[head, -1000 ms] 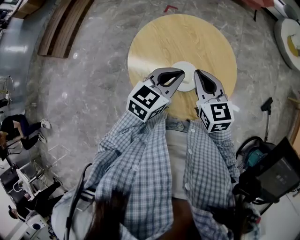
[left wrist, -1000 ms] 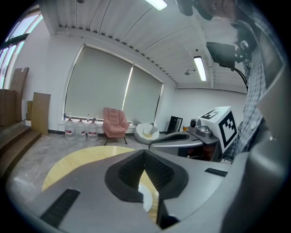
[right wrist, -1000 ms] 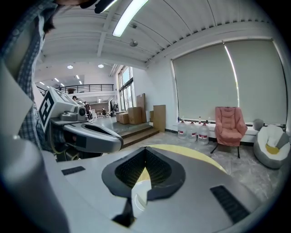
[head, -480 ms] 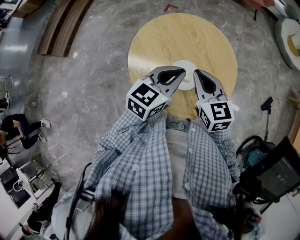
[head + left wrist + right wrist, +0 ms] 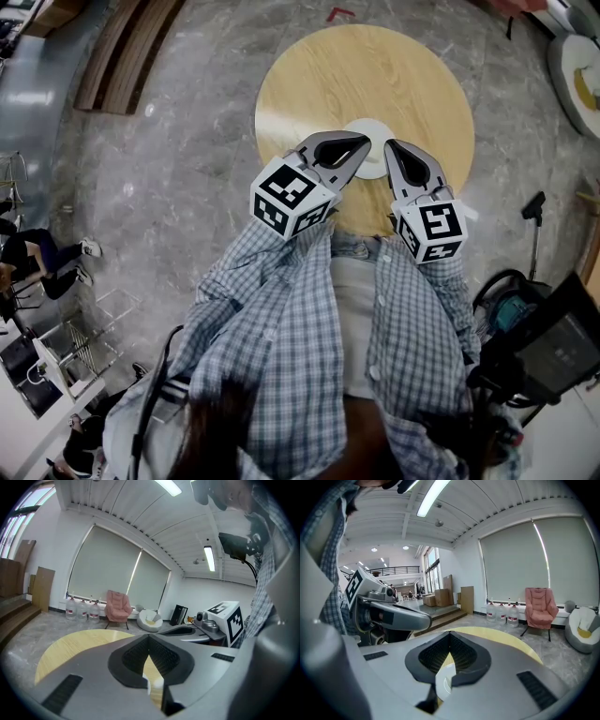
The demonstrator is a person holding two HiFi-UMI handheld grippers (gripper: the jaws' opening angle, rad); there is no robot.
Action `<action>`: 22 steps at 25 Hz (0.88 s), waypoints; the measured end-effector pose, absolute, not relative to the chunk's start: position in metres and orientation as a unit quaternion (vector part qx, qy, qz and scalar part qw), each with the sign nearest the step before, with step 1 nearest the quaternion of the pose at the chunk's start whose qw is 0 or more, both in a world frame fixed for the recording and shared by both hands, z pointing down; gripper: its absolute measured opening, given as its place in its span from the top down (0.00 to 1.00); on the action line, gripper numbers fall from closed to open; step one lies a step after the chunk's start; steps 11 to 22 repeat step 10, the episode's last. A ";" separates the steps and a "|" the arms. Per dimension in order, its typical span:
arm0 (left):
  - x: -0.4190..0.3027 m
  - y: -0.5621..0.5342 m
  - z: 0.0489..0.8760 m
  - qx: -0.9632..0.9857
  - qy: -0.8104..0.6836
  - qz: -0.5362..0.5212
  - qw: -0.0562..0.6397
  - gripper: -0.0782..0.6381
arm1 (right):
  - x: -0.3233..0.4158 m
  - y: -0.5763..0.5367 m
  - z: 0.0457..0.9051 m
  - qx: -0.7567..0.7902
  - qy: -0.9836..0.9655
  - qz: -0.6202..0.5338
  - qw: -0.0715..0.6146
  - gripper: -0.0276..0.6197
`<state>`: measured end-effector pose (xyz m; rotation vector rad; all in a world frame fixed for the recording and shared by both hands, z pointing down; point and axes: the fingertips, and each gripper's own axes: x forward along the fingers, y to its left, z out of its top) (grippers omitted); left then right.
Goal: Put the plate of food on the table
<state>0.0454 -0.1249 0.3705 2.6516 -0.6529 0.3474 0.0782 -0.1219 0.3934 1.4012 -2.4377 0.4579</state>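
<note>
A small white plate (image 5: 373,131) lies on the round wooden table (image 5: 319,84), near its front edge; no food shows on it. My left gripper (image 5: 362,143) and right gripper (image 5: 390,146) hover over the plate's near half, tips close together and angled toward each other. Both are shut, their jaws meeting at the tips with nothing pinched there. In the left gripper view, a bit of the plate (image 5: 156,683) and the table (image 5: 70,644) show through the hollow behind the shut left gripper (image 5: 149,637). The right gripper view shows the plate (image 5: 446,681) the same way under the right gripper (image 5: 450,634).
Grey marble floor surrounds the table. A white beanbag seat (image 5: 579,80) with something yellow sits far right, dark equipment (image 5: 544,328) stands at my right side, and wooden steps (image 5: 131,52) lie upper left. A pink chair (image 5: 117,607) and water bottles (image 5: 82,610) stand by the far wall.
My left gripper has edged slightly to the left; the right gripper and the plate stay where they were.
</note>
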 end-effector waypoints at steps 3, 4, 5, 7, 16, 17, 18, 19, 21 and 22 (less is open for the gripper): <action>0.046 -0.124 0.372 0.945 -0.232 0.125 0.194 0.88 | 0.079 -0.121 0.393 0.487 -0.847 0.160 0.142 0.95; 0.047 -0.124 0.372 0.945 -0.231 0.125 0.195 0.88 | 0.079 -0.121 0.393 0.487 -0.847 0.161 0.142 0.95; 0.047 -0.124 0.372 0.945 -0.231 0.126 0.196 0.88 | 0.080 -0.122 0.393 0.487 -0.847 0.162 0.142 0.95; 0.047 -0.125 0.373 0.943 -0.233 0.127 0.198 0.88 | 0.080 -0.122 0.394 0.485 -0.847 0.165 0.141 0.95; 0.043 -0.127 0.375 0.941 -0.241 0.132 0.200 0.88 | 0.076 -0.124 0.397 0.478 -0.851 0.169 0.139 0.95; 0.043 -0.127 0.375 0.941 -0.241 0.132 0.200 0.88 | 0.076 -0.124 0.397 0.478 -0.851 0.169 0.139 0.95; 0.043 -0.127 0.375 0.941 -0.241 0.132 0.200 0.88 | 0.076 -0.124 0.397 0.478 -0.851 0.169 0.139 0.95; 0.043 -0.127 0.375 0.941 -0.241 0.132 0.200 0.88 | 0.076 -0.124 0.397 0.478 -0.851 0.169 0.139 0.95; 0.043 -0.127 0.375 0.941 -0.241 0.132 0.200 0.88 | 0.076 -0.124 0.397 0.478 -0.851 0.169 0.139 0.95; 0.043 -0.127 0.375 0.941 -0.241 0.132 0.200 0.88 | 0.076 -0.124 0.397 0.478 -0.851 0.169 0.139 0.95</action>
